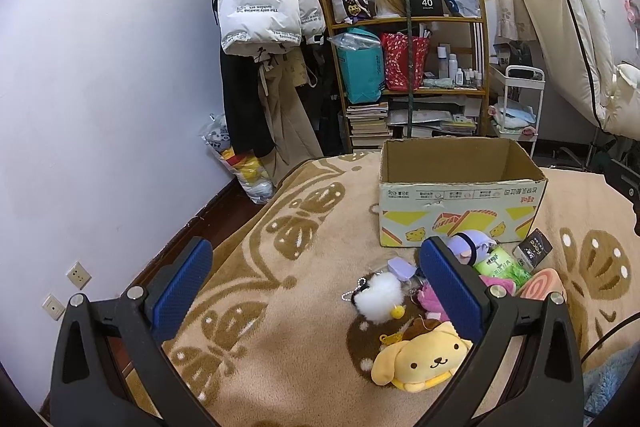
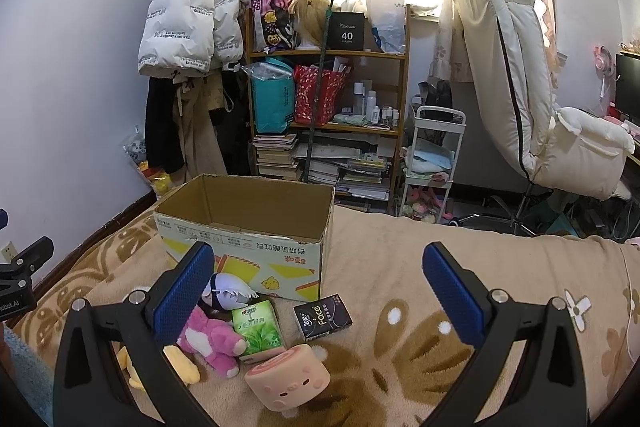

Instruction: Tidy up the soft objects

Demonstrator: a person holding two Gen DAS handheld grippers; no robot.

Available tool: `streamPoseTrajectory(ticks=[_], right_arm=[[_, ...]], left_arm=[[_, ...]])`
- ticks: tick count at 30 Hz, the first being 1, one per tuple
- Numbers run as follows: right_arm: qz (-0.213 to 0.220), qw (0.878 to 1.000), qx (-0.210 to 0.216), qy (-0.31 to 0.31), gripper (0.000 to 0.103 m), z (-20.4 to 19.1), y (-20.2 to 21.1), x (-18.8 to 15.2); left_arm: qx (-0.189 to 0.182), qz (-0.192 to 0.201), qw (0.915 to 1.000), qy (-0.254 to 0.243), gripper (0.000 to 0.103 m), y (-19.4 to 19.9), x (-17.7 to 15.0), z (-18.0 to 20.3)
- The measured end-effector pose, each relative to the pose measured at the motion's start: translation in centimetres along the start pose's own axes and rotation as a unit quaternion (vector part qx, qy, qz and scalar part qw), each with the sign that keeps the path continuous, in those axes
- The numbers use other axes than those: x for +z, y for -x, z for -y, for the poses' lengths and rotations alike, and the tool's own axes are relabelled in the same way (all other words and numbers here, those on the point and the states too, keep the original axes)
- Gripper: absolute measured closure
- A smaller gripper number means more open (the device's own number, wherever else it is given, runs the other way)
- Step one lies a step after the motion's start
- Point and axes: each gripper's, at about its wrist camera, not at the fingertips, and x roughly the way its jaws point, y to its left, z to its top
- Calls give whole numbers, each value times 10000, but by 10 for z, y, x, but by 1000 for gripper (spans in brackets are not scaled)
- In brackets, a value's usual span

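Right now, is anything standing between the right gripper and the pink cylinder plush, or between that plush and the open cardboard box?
Nothing blocks the open right gripper from the pink cylinder plush just below it. Toward the cardboard box, the green tissue pack and black Face pack lie between on the blanket; lifting clears them.

On the bed (image 2: 400, 267) a cardboard box (image 2: 248, 247) stands open toward the far edge. Before it lies a cluster: a plush doll (image 2: 228, 293) touching the box's front, a bear plush (image 2: 212, 341) nearer, tissue packs (image 2: 260, 331) beside it, a roll-shaped plush (image 2: 286, 381) nearest. Behind the bed, a shelf (image 2: 326, 99) stands against the wall.
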Motion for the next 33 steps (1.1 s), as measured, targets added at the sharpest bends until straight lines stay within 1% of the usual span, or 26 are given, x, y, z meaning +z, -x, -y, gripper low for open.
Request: streamPoseTrajectory(ticks=[33], right_arm=[[-44,10000,31,20,0,-6,0,2]], left_arm=[[10,9,10000,-49,1,-1,0,3]])
